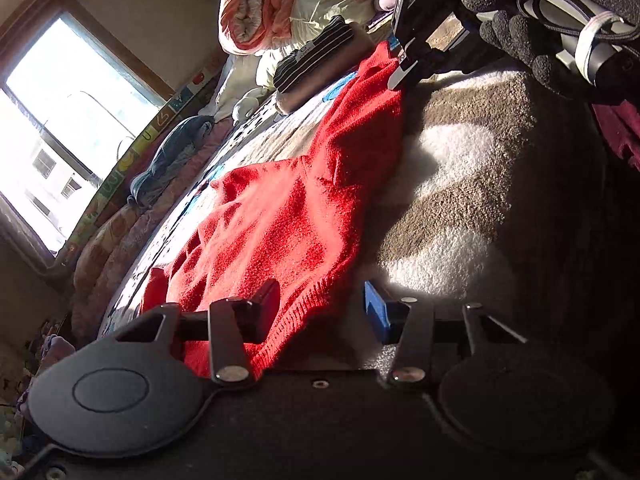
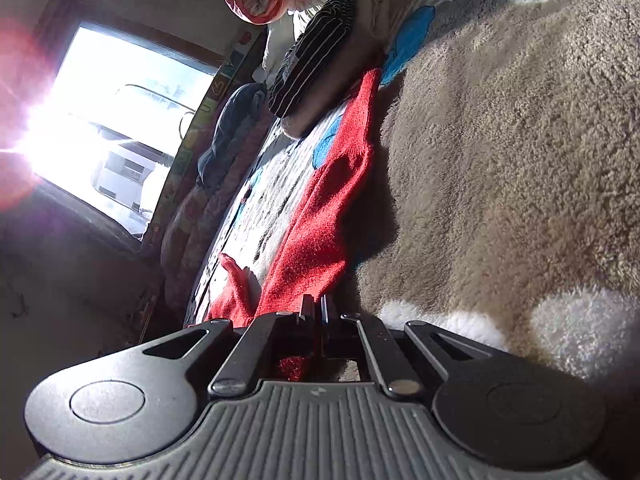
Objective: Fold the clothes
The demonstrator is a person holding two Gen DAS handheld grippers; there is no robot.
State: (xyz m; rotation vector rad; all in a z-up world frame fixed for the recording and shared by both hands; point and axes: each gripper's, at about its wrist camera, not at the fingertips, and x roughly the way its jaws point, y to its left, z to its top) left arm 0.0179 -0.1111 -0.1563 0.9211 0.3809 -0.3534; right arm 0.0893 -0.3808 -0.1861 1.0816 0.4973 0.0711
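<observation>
A red knit sweater lies stretched along the bed, partly on a brown and white fleece blanket. My left gripper is open at the near ribbed hem. Its left finger rests over the red knit and its blue-padded finger is over the fleece. At the far end, my right gripper is shut on the sweater's edge, held by a gloved hand. In the right wrist view the right gripper pinches the red sweater, with red cloth showing behind the shut fingers.
A folded black striped garment sits on a brown folded one beyond the sweater. A rolled orange and cream quilt is at the bed's far end. A blue garment lies beside the bright window. Dark red cloth is at right.
</observation>
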